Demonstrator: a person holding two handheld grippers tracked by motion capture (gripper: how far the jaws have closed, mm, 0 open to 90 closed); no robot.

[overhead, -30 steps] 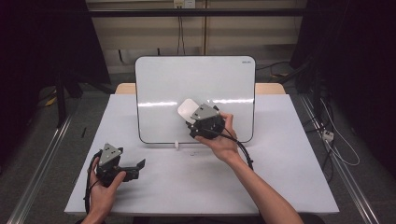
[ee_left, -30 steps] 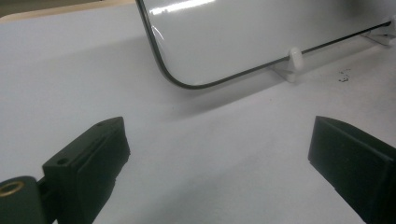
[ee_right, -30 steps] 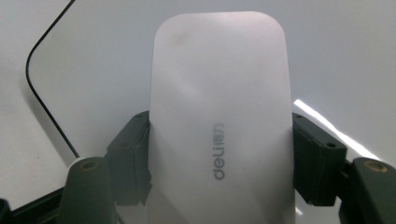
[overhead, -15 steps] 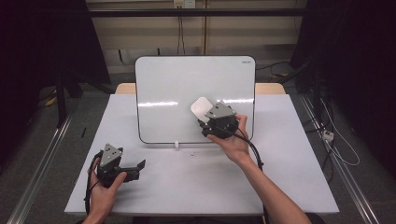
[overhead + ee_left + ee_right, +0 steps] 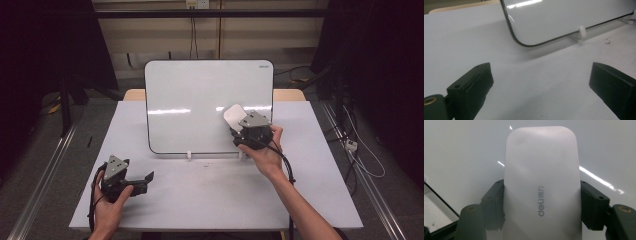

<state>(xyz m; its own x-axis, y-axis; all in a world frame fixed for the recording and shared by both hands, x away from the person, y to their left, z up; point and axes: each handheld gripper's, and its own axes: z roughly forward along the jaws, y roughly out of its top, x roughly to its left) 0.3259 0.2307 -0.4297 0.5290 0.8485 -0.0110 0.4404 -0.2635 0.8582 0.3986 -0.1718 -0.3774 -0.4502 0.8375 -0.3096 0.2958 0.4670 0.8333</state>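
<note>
Now holding white eraser (image 5: 234, 116) tight in right gripper (image 5: 241, 131), both jaws pressed on its sides. Eraser flat vs. whiteboard (image 5: 200, 100), at lower right part of board face, near right edge. In right gripper view eraser (image 5: 541, 182) stands long-ways up betw. the two black jaws, grey "deli" print on its back, board (image 5: 461, 150) just behind, bright light streak across. Board standing upright on white feet (image 5: 188, 155) at back-middle of table (image 5: 210, 200). Left gripper (image 5: 142, 180) resting low at table's front left, well apart from board. Jaws wide apart, nothing betw. them, just bare table (image 5: 536, 82) & board's lower corner (image 5: 524, 42) ahead.
</note>
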